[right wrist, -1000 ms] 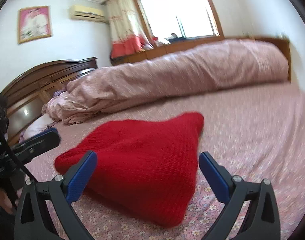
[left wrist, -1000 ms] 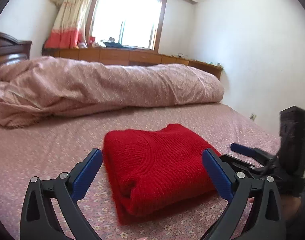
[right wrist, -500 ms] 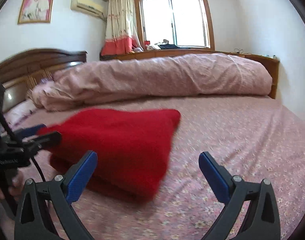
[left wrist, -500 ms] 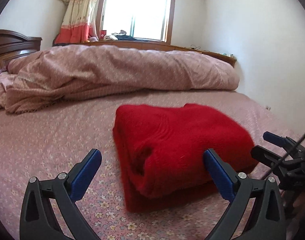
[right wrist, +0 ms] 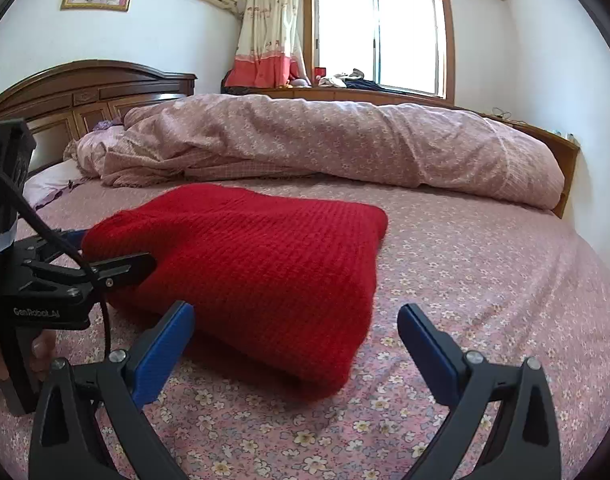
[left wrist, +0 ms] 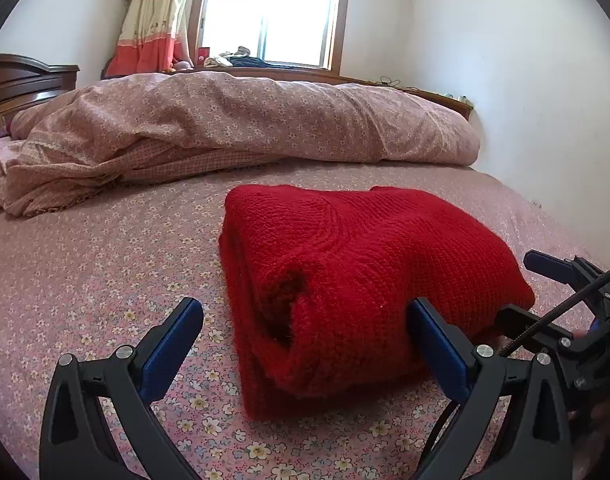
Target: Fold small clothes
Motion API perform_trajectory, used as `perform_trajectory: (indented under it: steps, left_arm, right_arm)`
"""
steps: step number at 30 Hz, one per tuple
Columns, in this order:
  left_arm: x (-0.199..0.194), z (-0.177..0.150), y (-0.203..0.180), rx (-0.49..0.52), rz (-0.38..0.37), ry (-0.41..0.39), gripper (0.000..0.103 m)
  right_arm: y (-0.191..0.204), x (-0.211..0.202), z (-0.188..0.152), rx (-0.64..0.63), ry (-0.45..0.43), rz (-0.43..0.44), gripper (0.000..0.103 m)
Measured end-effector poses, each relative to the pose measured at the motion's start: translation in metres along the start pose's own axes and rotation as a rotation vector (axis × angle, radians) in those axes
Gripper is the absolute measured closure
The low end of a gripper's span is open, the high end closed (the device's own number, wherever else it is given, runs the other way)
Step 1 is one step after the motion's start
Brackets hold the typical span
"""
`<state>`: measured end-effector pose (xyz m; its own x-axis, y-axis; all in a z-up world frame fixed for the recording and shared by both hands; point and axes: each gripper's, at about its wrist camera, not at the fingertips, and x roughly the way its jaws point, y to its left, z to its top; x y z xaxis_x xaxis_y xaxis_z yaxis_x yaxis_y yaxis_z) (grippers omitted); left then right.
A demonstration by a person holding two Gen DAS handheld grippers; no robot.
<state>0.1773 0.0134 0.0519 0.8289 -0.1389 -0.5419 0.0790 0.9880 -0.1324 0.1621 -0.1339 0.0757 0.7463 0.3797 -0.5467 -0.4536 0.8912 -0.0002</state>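
While two tongs gape, one red sweater (left wrist: 369, 272) lies folded.

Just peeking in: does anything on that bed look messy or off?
Only mildly: the red sweater is folded neatly, but the pink duvet behind it lies bunched in a rumpled roll across the bed.

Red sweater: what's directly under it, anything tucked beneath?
The folded red sweater lies on the floral pink bedsheet, which shows all around it. Nothing pokes out along its visible edges. The sheet area beneath it is covered, so something flat under there cannot be ruled out.
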Motion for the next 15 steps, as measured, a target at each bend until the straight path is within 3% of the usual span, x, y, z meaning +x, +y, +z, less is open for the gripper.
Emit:
perform_trajectory:
  steps: [15]
  left_arm:
    - [-0.0012,-0.0012,-0.0007,-0.003,-0.007,0.006,0.004]
  right_arm:
    - [0.0004,0.002,0.0002,0.003,0.011,-0.009,0.0]
